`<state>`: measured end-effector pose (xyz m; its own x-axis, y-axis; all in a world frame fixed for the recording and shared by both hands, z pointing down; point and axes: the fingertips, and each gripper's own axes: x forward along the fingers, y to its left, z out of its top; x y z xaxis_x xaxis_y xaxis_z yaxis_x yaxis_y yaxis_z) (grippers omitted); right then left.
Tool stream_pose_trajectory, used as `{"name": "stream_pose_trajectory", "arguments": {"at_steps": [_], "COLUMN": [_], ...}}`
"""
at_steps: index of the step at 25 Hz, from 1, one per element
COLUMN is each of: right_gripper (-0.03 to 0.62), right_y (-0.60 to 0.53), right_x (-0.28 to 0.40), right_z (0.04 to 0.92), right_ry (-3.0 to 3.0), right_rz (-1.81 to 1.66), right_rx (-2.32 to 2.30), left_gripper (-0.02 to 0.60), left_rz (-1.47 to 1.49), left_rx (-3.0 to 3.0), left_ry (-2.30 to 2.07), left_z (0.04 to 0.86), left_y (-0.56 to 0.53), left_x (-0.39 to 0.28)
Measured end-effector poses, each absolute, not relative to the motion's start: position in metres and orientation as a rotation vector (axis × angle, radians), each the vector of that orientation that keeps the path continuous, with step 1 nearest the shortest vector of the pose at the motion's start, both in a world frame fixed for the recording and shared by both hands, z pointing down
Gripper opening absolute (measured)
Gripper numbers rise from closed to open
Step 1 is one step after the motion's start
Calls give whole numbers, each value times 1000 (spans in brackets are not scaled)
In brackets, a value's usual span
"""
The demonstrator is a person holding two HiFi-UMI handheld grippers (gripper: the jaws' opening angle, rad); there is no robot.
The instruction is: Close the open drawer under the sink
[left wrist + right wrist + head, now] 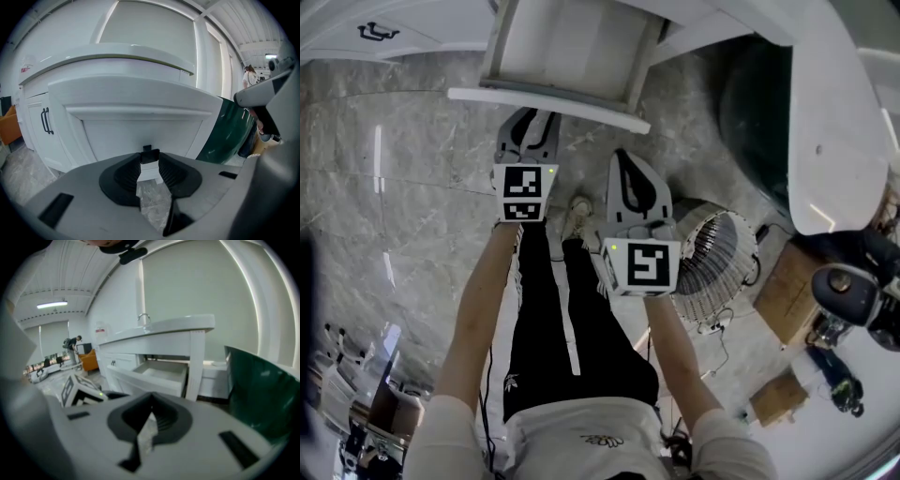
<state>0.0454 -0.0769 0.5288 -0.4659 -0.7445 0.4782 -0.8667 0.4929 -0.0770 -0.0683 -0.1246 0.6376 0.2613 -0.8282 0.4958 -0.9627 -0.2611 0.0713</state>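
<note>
Drawer (pixel 551 105) (pixel 140 112) (pixel 159 376): open, pulled out from under sink counter (pixel 836 131) (pixel 183 324). White painted box, flat rectangular front w/ raised lip along top edge. Inside smooth, bare. Faucet (pixel 143 316) on counter above, thin curved metal.

L gripper (pixel 530 120) (pixel 150 158): jaws spread, dark ribbed pads w/ clear gap, nothing pinched. Drawer front fills its view straight ahead. From head view the tips sit right at front's outer face; contact can't be told. Grey matte plastic body.

R gripper (pixel 624 164) (pixel 151 406): jaw tips pressed together, only a wedge of floor showing below them, nothing held. Off to drawer's right side, apart from it, beside L gripper.

Marker cubes: black-on-white square patterns, small green light on each. No words on them.

Writing: none legible. Small red-and-white label on wall (pixel 26 69) too small to read. Logo on trousers and print on shirt hem also unreadable.

Floor (pixel 403 187): grey veined marble, glossy, strip reflections.

Cabinet L of drawer: white panel doors, black bar handles (pixel 45 121).

R of drawer: dark green glossy tub (pixel 755 112) (pixel 229 131) (pixel 262 390), curved wall, under counter's rounded end.

Near person's R foot: round wire-cage fan (pixel 717 258), cable trailing on floor. Past it, brown cardboard boxes (pixel 787 295).
</note>
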Motion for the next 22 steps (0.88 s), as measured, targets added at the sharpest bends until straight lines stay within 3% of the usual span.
{"name": "stream_pose_trajectory", "arguments": {"at_steps": [22], "right_gripper": [29], "right_y": [-79], "right_x": [43], "right_z": [516], "right_ry": [-2368], "right_rz": [421], "right_rx": [1361], "left_gripper": [135], "left_rz": [469], "left_rx": [2223], "left_ry": [-1685], "left_z": [615], "left_y": [-132], "left_x": [-66]}}
